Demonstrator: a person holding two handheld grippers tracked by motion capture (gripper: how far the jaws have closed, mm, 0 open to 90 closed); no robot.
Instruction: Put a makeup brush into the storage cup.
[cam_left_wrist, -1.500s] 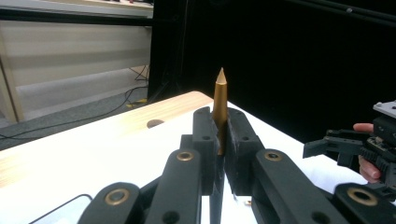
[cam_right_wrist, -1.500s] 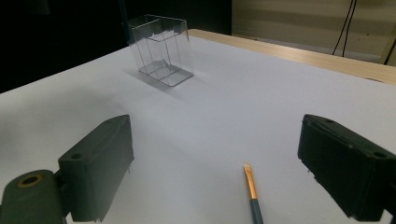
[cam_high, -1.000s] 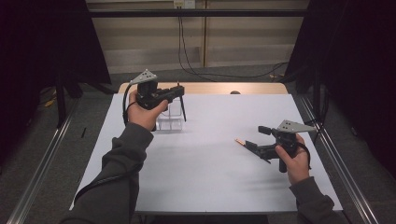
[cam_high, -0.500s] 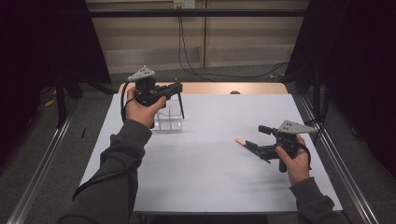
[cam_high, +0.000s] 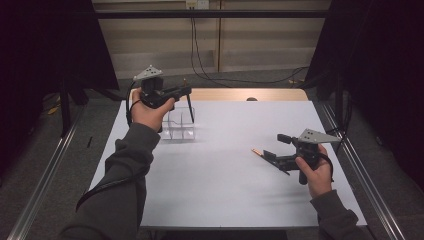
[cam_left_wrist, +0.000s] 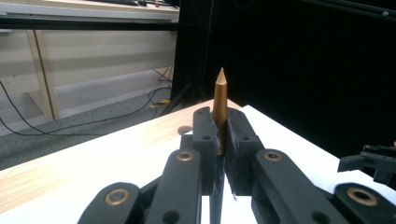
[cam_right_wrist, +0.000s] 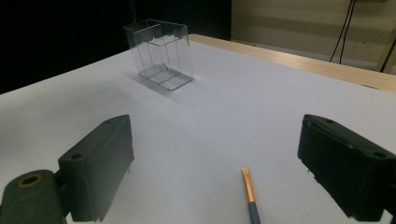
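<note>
High view: the left gripper (cam_high: 186, 92), lifted slightly, hovers over a clear plastic divided box (cam_high: 179, 125). Left gripper view: jaws clamp a gold-tipped dark brush (cam_left_wrist: 220, 109), ready to lower in. Right gripper view: jaws apart above a second brush (cam_right_wrist: 250, 196) on the white table (cam_right_wrist: 224, 116).

No text, label, brand, number or sign can be read on anything in these views.
</note>
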